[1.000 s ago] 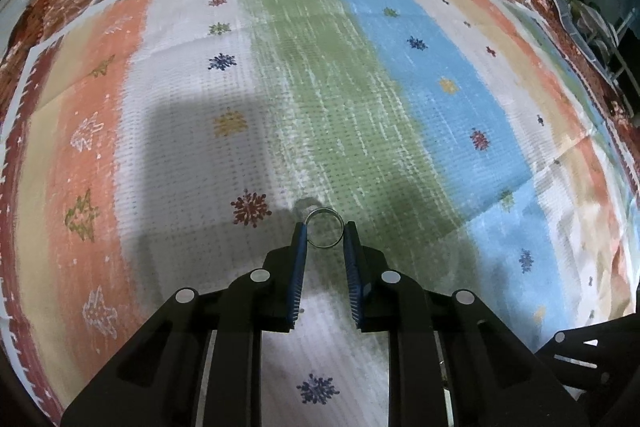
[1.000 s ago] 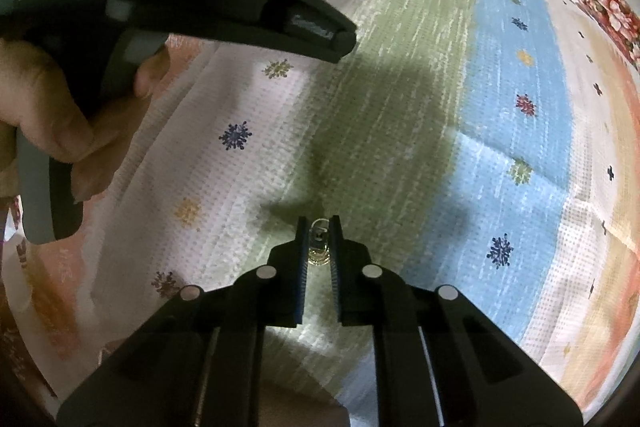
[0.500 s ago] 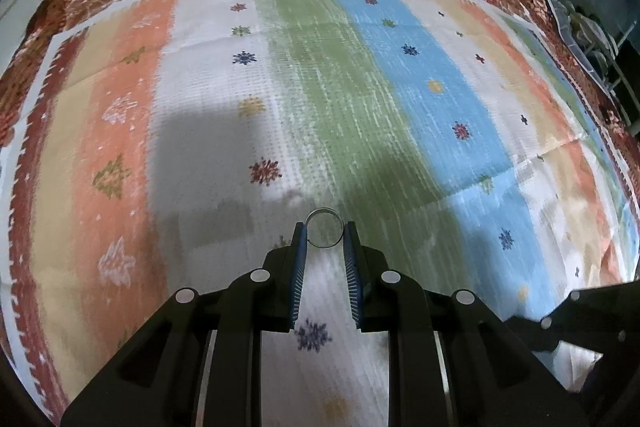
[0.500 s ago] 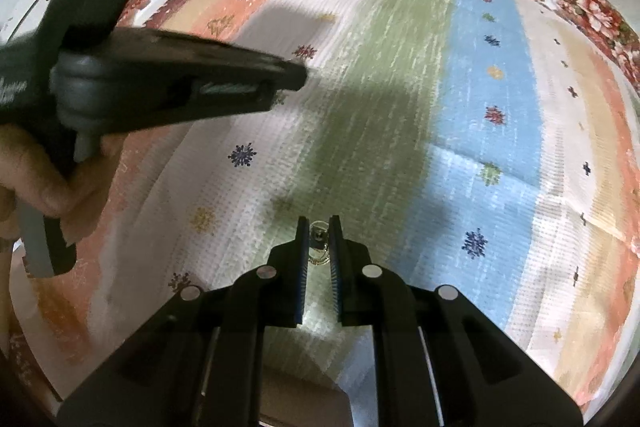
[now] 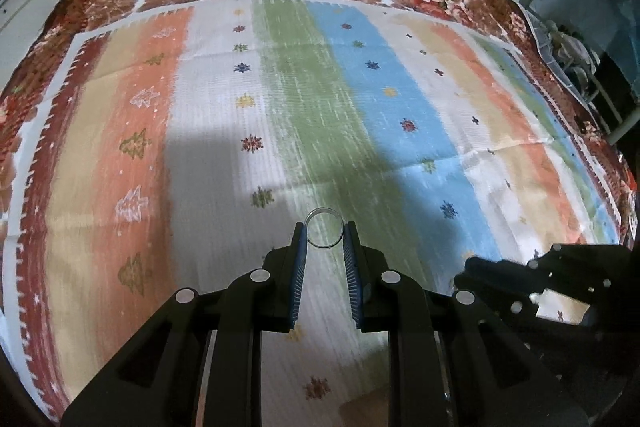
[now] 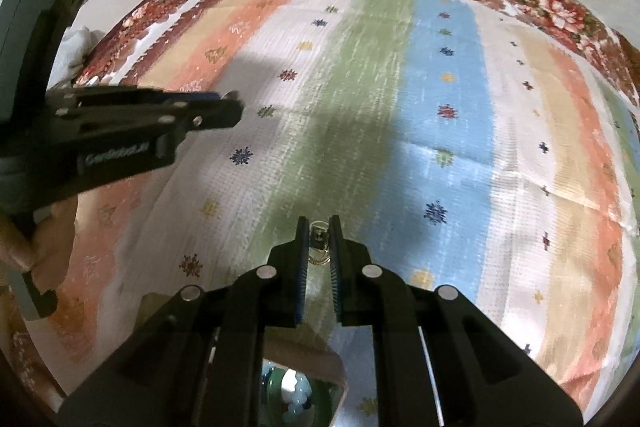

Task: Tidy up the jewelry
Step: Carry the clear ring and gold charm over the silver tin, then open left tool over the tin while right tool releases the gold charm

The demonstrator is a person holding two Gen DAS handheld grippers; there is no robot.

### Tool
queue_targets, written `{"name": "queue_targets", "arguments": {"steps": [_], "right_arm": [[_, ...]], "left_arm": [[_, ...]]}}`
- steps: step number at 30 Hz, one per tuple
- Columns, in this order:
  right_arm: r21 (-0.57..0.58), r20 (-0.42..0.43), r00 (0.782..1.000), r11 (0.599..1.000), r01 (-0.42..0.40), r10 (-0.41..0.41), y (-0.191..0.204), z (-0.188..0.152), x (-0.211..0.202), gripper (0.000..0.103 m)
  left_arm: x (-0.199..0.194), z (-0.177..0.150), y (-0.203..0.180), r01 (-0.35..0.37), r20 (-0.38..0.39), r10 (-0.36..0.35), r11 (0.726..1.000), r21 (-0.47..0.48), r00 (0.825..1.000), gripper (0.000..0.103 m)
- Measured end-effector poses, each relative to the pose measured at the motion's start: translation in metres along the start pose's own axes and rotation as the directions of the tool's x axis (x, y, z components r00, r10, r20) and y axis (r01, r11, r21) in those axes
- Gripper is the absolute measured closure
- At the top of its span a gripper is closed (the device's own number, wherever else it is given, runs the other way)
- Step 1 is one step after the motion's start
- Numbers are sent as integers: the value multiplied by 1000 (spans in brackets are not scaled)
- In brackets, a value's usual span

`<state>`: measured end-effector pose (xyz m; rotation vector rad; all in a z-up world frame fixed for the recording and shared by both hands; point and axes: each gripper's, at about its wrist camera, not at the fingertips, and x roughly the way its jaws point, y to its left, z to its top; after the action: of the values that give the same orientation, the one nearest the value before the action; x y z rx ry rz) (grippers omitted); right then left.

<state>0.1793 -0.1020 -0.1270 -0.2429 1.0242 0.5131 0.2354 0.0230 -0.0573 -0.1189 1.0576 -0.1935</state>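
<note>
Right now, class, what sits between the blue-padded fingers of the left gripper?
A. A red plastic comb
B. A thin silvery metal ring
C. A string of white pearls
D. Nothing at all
B: in the left wrist view, the thin silvery metal ring is pinched at the fingertips of the left gripper, held above the striped cloth.
</note>
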Motion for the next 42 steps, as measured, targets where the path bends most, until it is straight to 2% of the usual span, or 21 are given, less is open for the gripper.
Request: {"name": "queue_targets", "arguments": {"steps": [6,11,20,24,34,42], "right_arm": [[24,32,999,1000,-12,11,-2,-16,-19,92],[41,52,999,999,-14,12,-3,-27,-31,92],[53,87,996,998,-37,33,2,-44,-50,92],[58,96,995,997,-43,38,3,-54,-55,92],[79,95,993,994,-74,67,5,-80,-65,92],[78,87,991,991,-107,100,13,-92,-68,92]], "left_arm": [[-26,-20,-14,-8,48,8,1000,12,999,85],[-52,-37,-28,16,96,-18,1000,25,995,85],[-70,-68,-41,11,120,-17,999,46,993,85],[-81,-82,-45,31,134,-37,999,40,990,85],[-84,-120,-53,86,92,-90,995,45,992,85],[-81,-137,-65,94,70,-99,993,71,993,85]]}}
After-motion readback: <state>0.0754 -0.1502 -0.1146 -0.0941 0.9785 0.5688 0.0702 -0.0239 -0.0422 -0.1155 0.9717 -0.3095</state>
